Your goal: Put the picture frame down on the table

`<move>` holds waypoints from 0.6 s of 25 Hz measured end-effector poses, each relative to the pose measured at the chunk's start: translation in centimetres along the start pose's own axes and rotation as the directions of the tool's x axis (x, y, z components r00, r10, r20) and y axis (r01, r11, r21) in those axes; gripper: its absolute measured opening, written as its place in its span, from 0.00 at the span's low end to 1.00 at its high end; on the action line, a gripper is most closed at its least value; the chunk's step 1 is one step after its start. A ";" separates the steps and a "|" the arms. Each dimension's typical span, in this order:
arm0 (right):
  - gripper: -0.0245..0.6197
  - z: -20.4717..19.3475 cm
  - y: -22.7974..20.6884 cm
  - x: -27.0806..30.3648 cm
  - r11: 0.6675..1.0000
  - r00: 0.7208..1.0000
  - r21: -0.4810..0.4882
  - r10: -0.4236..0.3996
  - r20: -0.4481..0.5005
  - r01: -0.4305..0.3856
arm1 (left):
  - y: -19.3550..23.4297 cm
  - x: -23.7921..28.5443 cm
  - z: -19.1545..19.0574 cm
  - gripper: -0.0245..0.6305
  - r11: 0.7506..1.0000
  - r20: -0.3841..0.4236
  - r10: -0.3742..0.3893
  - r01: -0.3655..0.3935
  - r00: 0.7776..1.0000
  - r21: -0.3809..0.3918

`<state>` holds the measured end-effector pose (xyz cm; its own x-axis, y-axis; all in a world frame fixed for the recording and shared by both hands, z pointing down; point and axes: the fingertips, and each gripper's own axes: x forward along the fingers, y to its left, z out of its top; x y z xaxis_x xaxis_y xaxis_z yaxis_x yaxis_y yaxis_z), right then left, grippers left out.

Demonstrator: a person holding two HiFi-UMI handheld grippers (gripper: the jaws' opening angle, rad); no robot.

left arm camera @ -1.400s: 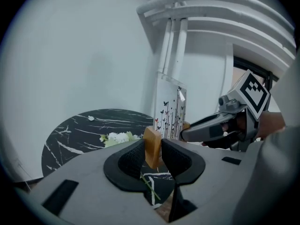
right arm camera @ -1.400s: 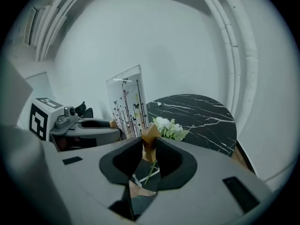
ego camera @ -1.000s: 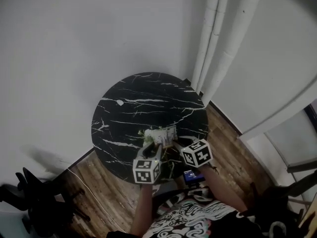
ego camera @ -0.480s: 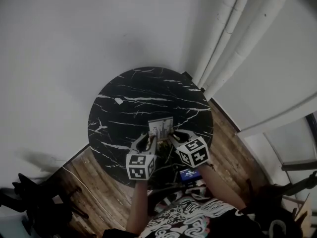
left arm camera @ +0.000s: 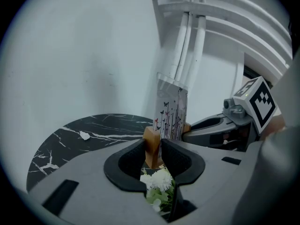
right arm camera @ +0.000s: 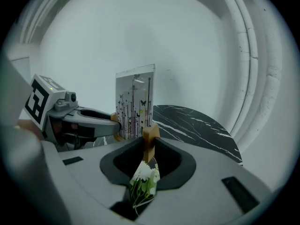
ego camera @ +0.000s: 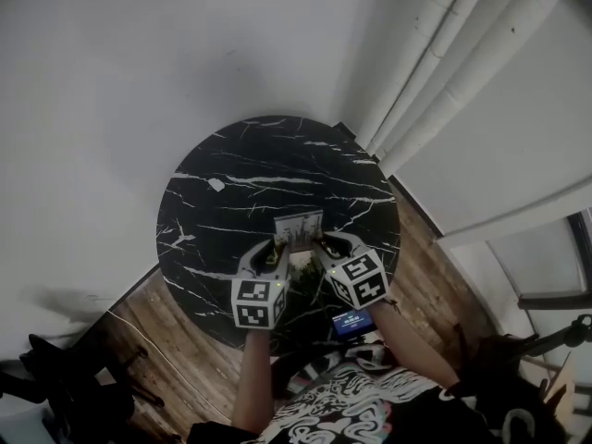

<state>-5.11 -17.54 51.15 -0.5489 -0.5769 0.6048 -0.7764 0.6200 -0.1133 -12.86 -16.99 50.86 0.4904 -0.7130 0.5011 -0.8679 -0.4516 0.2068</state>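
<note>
The picture frame point(ego camera: 298, 230) is a clear panel printed with butterflies and flowers, with a wooden block at each lower corner. It stands upright over the near part of the round black marble table point(ego camera: 231, 178). My left gripper point(ego camera: 271, 255) is shut on the left wooden block point(left arm camera: 152, 144), below the panel point(left arm camera: 169, 111). My right gripper point(ego camera: 324, 247) is shut on the right wooden block point(right arm camera: 149, 139), beside the panel point(right arm camera: 135, 102). Each gripper shows in the other's view: the right gripper point(left arm camera: 188, 131) and the left gripper point(right arm camera: 114, 123). Whether the frame's base touches the table I cannot tell.
A small white scrap point(ego camera: 215, 184) lies on the table's left part. White curtains point(ego camera: 444, 54) hang behind the table at the right, and a plain wall stands behind it. Wooden floor point(ego camera: 176, 326) surrounds the table. A dark chair point(ego camera: 55, 377) stands at the lower left.
The frame has risen from leaning back with its flower print facing up to standing upright, and both grippers have carried it a little farther in over the table.
</note>
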 end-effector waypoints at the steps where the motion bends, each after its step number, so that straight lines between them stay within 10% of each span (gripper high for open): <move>1: 0.16 0.3 -0.1 0.2 1.000 1.000 -0.011 -0.011 0.005 0.011 | 0.3 0.2 0.1 0.22 1.000 0.002 -0.005 0.005 1.000 0.000; 15: 0.16 1.2 -0.7 0.8 0.997 0.997 -0.035 -0.070 0.037 0.072 | 1.1 1.1 1.0 0.21 0.998 0.003 -0.050 0.050 0.999 0.031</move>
<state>-5.36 -19.06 50.76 -0.5042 -0.6384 0.5816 -0.8024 0.5952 -0.0423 -13.17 -18.84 50.83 0.5334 -0.6911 0.4877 -0.8395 -0.5030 0.2054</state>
